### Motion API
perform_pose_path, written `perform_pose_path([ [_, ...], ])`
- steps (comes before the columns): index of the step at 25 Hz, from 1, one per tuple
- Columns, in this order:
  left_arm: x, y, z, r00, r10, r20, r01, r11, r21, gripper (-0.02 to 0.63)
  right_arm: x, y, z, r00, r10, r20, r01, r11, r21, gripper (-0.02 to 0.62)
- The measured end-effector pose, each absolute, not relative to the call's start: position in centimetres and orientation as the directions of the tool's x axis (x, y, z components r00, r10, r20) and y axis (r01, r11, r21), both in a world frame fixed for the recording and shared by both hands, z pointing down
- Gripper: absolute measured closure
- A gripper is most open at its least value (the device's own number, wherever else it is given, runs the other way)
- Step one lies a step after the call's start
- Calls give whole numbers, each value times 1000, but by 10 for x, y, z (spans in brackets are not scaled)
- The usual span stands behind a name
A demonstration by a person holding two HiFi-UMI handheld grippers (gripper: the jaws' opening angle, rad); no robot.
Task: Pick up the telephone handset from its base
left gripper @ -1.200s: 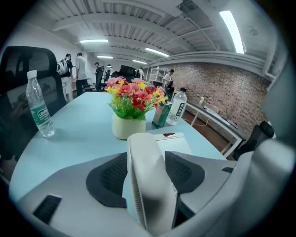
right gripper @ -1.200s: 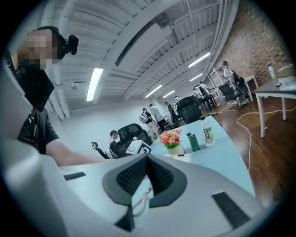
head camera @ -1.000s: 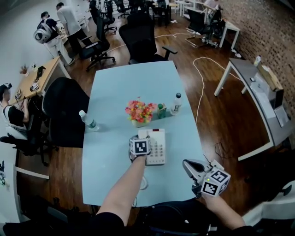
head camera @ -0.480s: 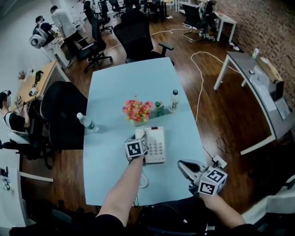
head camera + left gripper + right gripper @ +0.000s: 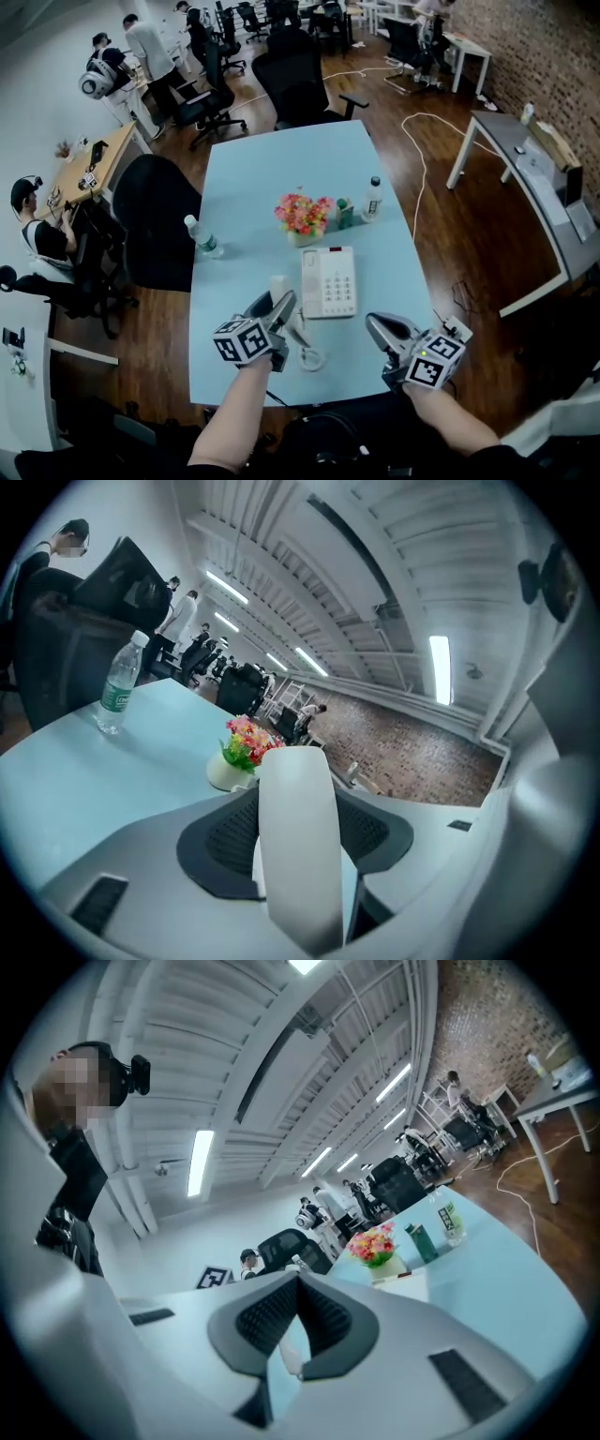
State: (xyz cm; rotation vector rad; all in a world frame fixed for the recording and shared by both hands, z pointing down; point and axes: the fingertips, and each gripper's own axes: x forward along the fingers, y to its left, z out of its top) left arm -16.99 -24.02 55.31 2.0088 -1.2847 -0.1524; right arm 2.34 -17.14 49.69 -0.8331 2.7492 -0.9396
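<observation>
Telephone handset (image 5: pixel 279 286), white: clamped in left claw (image 5: pixel 281 307), lower left of centre, just beside its base (image 5: pixel 330 281) on the bench (image 5: pixel 272 178); right claw (image 5: pixel 380 328) pinched together, empty, lower right; advised: firm mid-handle grip, slow rise, coiled cord (image 5: pixel 309 357) not dragging base.
</observation>
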Motion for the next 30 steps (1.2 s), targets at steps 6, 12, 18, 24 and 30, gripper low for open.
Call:
perform_pose_path([
  [6,-219,-155,518,514,-840,175,-663,-259,703,364,-10,-142,499,-868,-492,66,-433,685,-585,577],
  [12,-265,-92,532,446,-873,197,-701,-204,683,364,-34,-119,523,-886,-442,142,-440,704,-558,577],
  [18,-299,-64,538,389,-902,186,-694,-154,703,364,-50,-108,536,-888,-421,184,-451,722,-525,578],
  [24,-306,-58,532,383,-905,187,-693,-148,706,364,-60,-111,532,-892,-415,180,-446,739,-505,578],
  [30,-302,-64,536,399,-896,193,-688,-154,710,364,-61,-108,537,-888,-411,205,-458,748,-481,578],
])
